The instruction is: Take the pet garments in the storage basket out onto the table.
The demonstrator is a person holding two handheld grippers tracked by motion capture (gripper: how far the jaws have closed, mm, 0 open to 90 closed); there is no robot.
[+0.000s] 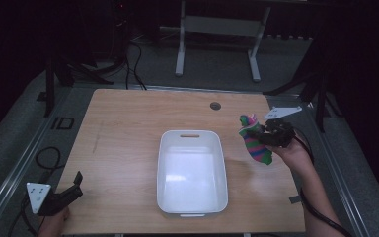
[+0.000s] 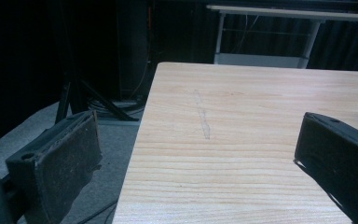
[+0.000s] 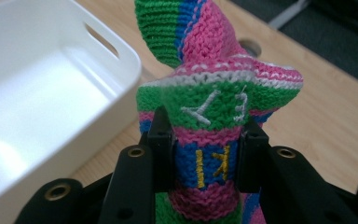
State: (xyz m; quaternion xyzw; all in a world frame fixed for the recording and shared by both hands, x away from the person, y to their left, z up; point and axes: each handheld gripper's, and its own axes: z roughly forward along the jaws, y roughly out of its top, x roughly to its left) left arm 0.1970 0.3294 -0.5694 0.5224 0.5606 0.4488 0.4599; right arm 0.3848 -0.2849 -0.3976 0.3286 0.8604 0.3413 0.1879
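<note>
A knitted sock [image 1: 254, 140] striped in pink, green and blue hangs above the table's right side, just right of the white bin [image 1: 192, 170]. My right gripper [image 1: 261, 136] is shut on the striped sock [image 3: 209, 121], its jaws pinching the folded middle. White and yellow stitched marks show on the knit. The bin's inside looks bare [image 3: 32, 107]. My left gripper [image 1: 74, 190] rests at the table's front left corner, open, with nothing between its fingers [image 2: 51, 163].
The wooden table [image 1: 128, 123] has a round cable hole [image 1: 215, 105] at its back edge. A faint scuff [image 2: 203, 119] marks the wood on the left. Stands and cables sit on the floor around the table.
</note>
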